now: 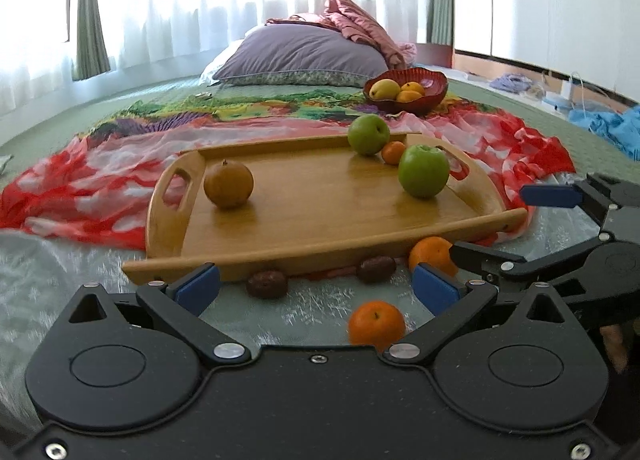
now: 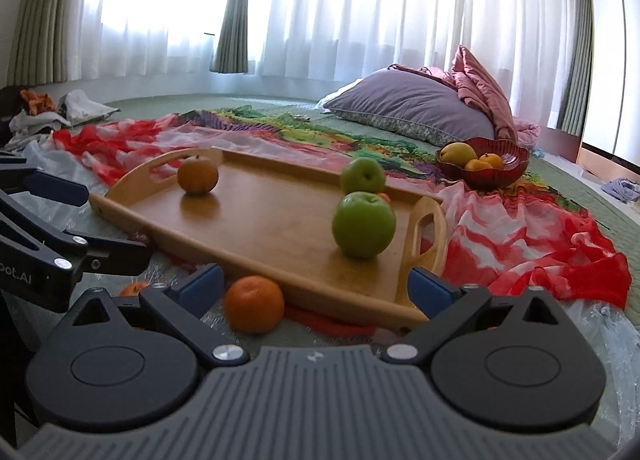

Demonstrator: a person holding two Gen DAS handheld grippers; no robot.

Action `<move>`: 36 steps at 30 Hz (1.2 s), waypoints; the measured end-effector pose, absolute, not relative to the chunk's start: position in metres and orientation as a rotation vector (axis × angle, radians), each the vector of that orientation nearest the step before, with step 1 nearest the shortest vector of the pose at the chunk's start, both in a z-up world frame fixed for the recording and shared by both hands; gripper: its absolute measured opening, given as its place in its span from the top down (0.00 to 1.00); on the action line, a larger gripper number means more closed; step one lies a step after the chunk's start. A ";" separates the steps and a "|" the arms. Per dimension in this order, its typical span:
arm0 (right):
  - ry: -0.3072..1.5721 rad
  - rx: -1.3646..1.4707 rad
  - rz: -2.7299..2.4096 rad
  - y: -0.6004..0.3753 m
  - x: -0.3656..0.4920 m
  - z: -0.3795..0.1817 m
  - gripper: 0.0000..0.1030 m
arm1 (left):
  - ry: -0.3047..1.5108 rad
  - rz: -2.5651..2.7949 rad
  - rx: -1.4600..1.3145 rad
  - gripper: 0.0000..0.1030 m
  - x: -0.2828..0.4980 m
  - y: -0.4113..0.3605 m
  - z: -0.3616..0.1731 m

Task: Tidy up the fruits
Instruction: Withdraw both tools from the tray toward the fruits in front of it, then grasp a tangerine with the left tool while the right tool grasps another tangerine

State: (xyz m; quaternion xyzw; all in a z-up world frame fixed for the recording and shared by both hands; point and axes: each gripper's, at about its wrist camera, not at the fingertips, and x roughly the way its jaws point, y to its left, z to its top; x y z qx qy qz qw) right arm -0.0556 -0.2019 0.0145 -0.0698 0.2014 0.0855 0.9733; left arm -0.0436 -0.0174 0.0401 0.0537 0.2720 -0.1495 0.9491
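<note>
A wooden tray (image 1: 320, 200) (image 2: 260, 216) lies on a red patterned cloth. It holds a brown-orange round fruit (image 1: 228, 184) (image 2: 198, 175), two green apples (image 1: 423, 171) (image 1: 368, 135) (image 2: 363, 224) and a small orange (image 1: 394, 152). In front of the tray lie two oranges (image 1: 376, 326) (image 1: 432, 256) and two dark dates (image 1: 267, 284) (image 1: 376, 269). My left gripper (image 1: 316, 288) is open and empty, low over the near orange. My right gripper (image 2: 316, 289) is open too, with an orange (image 2: 254, 304) lying by its left finger.
A red bowl (image 1: 406, 90) (image 2: 484, 164) with a yellow fruit and oranges stands beyond the tray's far right corner. Behind it lie a purple pillow (image 1: 300, 54) and pink bedding. Crinkled clear plastic (image 1: 60, 260) covers the near bed. Curtains hang behind.
</note>
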 end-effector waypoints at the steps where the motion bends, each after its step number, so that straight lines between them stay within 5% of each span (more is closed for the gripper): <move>1: 0.403 -0.144 0.172 -0.201 -0.057 0.013 0.00 | 0.551 -0.304 0.092 0.00 -0.046 -0.016 0.038; 9: 0.398 -0.189 0.171 -0.193 -0.066 0.002 0.00 | 0.536 -0.273 0.098 0.02 -0.055 -0.014 0.027; 19: 0.360 -0.181 0.168 -0.189 -0.072 -0.003 0.00 | 0.553 -0.306 0.067 0.38 -0.058 -0.015 0.027; 25: 0.356 -0.194 0.159 -0.182 -0.076 -0.005 0.10 | 0.581 -0.340 0.048 0.57 -0.058 -0.019 0.024; 36: 0.400 -0.192 0.233 -0.174 -0.075 -0.011 0.33 | 0.634 -0.410 0.030 0.70 -0.055 -0.025 0.018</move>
